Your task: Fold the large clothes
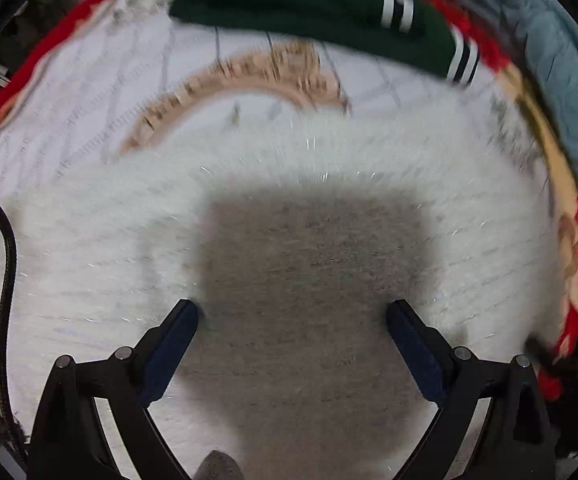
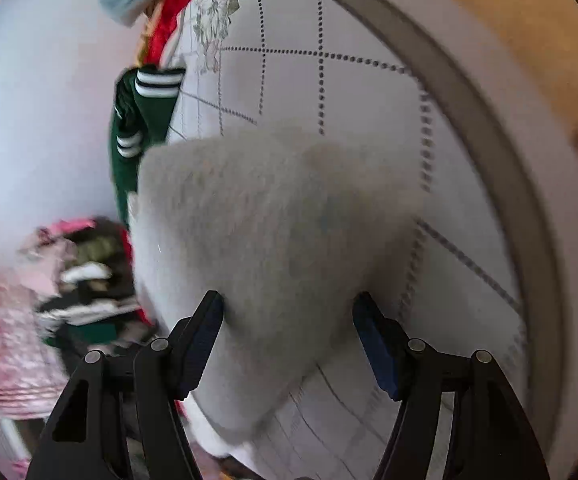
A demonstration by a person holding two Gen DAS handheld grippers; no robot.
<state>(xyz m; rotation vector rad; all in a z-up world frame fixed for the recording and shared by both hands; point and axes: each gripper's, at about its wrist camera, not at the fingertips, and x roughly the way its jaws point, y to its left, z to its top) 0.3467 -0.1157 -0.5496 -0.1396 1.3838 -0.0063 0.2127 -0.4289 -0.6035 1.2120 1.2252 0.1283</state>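
White fluffy garment [image 1: 329, 184] lies on quilted bed [image 1: 89, 92], directly beneath both claws. Left gripper [image 1: 292, 314] spread wide, empty. Right gripper [image 2: 288, 306] spread, straddling garment's near corner, not pinching.

Bare quilt [image 1: 89, 92] beyond fluffy white garment [image 1: 329, 152] — green jacket [image 1: 309, 4] blocks far edge

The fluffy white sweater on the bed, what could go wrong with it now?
1. The fluffy white knitted sweater lies at the edge of the white quilted bedspread; a nudge from the open right gripper might slide it off.
2. The dark green striped-cuff garment lies close behind; the open left gripper could snag it.
3. Both views are blurred, so a grab may miss.
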